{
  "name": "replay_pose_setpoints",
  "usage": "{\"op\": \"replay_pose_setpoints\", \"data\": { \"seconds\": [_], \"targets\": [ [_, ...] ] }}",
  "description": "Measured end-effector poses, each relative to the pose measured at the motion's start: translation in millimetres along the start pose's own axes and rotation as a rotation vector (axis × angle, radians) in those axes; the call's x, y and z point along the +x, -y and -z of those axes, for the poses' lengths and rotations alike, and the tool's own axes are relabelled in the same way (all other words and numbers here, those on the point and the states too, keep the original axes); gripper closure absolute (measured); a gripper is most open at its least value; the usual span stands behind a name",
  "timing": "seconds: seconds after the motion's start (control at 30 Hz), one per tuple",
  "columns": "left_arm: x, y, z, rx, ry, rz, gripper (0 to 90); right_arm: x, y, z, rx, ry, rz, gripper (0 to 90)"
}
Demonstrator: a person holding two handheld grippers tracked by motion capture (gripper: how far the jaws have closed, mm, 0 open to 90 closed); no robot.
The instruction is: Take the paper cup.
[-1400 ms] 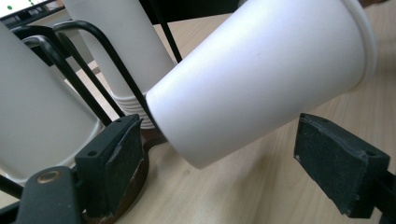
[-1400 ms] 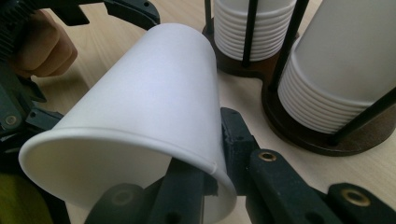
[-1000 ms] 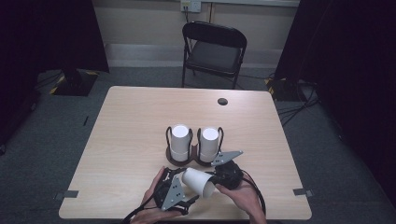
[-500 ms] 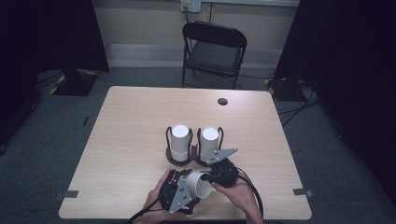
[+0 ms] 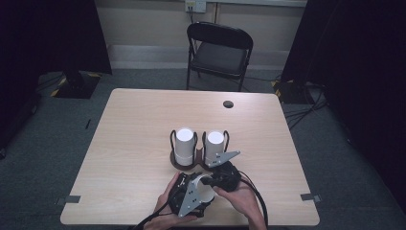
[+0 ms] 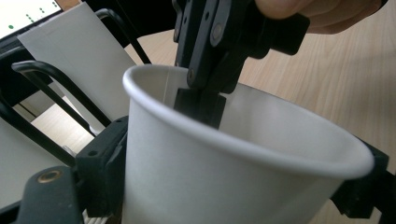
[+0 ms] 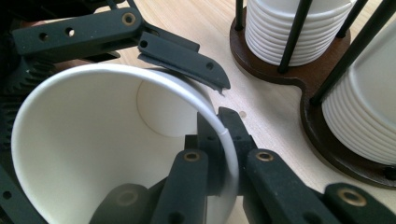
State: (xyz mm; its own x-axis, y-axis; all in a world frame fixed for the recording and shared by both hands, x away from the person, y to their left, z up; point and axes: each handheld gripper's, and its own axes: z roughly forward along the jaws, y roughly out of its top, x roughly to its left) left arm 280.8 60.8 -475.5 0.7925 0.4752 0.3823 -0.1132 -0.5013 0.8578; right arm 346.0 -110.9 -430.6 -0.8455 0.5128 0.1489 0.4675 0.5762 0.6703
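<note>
you are mid hand-over of a single white paper cup (image 5: 205,188), which lies tipped on its side low over the pale wooden bench (image 5: 134,139), at about 6 o'clock from the dark wooden two-post cup holder (image 5: 187,164) with its two white cup stacks (image 5: 185,143). your right tongs (image 7: 219,154) are pinched shut on the cup's rim, one jaw inside and one outside. your left tongs (image 6: 233,186) straddle the cup's body; their jaws have just been closing around it, though whether the pads press yet i cannot tell. the next move, i judge, calls for a firm left grip on the wall without crushing it, before the right tongs let go of the rim.
</note>
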Motion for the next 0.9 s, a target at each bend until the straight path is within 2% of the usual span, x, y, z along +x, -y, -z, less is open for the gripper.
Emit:
{"op": "replay_pose_setpoints", "data": {
  "seconds": [0.03, 0.1, 0.17, 0.4, 0.47, 0.57, 0.63, 0.73, 0.8, 0.83, 0.9],
  "targets": [
    [-0.8, -0.2, 1.0, -0.014, 0.002, 0.009, 18.0, 0.3, 0.0, -0.4, 0.011, 0.012, 0.000, 88.3],
    [-1.4, -2.1, 3.9, -0.011, -0.015, -0.016, 18.1, -0.1, 0.6, -2.6, 0.037, 0.020, -0.007, 87.5],
    [-1.8, -2.2, 4.1, -0.010, -0.012, -0.029, 19.5, 0.3, 0.6, -2.9, 0.031, 0.013, -0.009, 87.7],
    [-1.0, -0.6, 3.3, -0.011, -0.011, -0.017, 21.1, 1.3, -0.3, -5.2, 0.042, 0.020, -0.008, 87.5],
    [0.4, -0.3, 4.2, -0.020, -0.003, -0.001, 22.3, 2.2, 0.3, -4.1, 0.027, 0.031, 0.000, 87.5],
    [-0.4, -1.4, 5.8, -0.013, -0.006, -0.004, 23.0, 2.0, 2.2, -3.3, 0.006, 0.021, -0.006, 86.4],
    [-0.1, -0.7, 5.8, -0.018, -0.008, 0.013, 23.4, 1.6, 4.0, -3.7, -0.007, 0.018, -0.015, 85.6],
    [2.5, 0.7, 4.3, -0.020, -0.005, 0.039, 23.7, -0.3, 8.7, -4.8, -0.025, 0.021, -0.044, 80.7],
    [3.4, 0.8, 4.0, -0.007, -0.018, 0.032, 23.7, -0.8, 12.0, -4.3, -0.046, 0.019, -0.057, 78.8],
    [2.7, 1.2, 3.5, -0.021, -0.015, 0.052, 23.8, -1.0, 13.6, -3.4, -0.060, 0.021, -0.064, 77.4],
    [3.3, 1.1, 3.4, -0.020, -0.019, 0.060, 23.8, -1.1, 15.1, -1.8, -0.082, 0.025, -0.077, 76.6]
  ]
}}
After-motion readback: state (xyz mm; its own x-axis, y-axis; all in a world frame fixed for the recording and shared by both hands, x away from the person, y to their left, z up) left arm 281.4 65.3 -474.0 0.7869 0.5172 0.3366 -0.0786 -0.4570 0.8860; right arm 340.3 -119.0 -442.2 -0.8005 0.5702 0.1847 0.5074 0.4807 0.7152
